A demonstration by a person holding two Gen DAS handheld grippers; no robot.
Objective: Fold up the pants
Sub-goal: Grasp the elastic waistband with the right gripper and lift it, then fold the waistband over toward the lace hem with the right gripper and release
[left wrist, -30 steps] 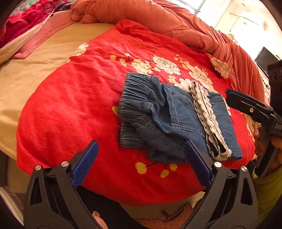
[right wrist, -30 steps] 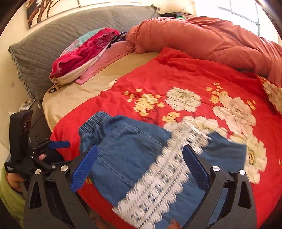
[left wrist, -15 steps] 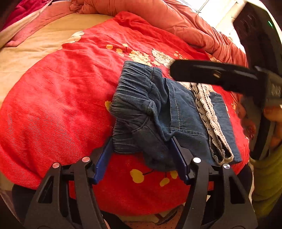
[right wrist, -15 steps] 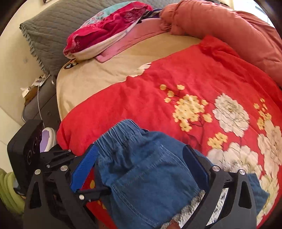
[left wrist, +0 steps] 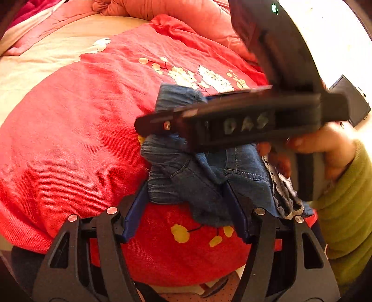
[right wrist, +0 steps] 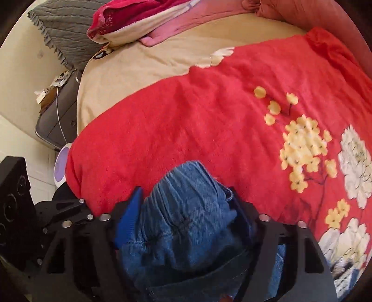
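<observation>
The blue denim pants with white lace trim lie folded near the front edge of a red floral blanket. My left gripper has its blue-padded fingers on either side of the pants' near folded edge, jaws partly closed around the cloth. My right gripper reaches across from the right in the left wrist view, over the waistband. In the right wrist view its own fingers straddle the gathered elastic waistband, narrowed against the denim.
The bed carries a beige sheet, a grey pillow, pink and red bedding and an orange quilt at the back. A grey nightstand stands at the bed's left side.
Both grippers have moved in onto the pants and narrowed their jaws around the denim. The right gripper swung left over the waistband end.
</observation>
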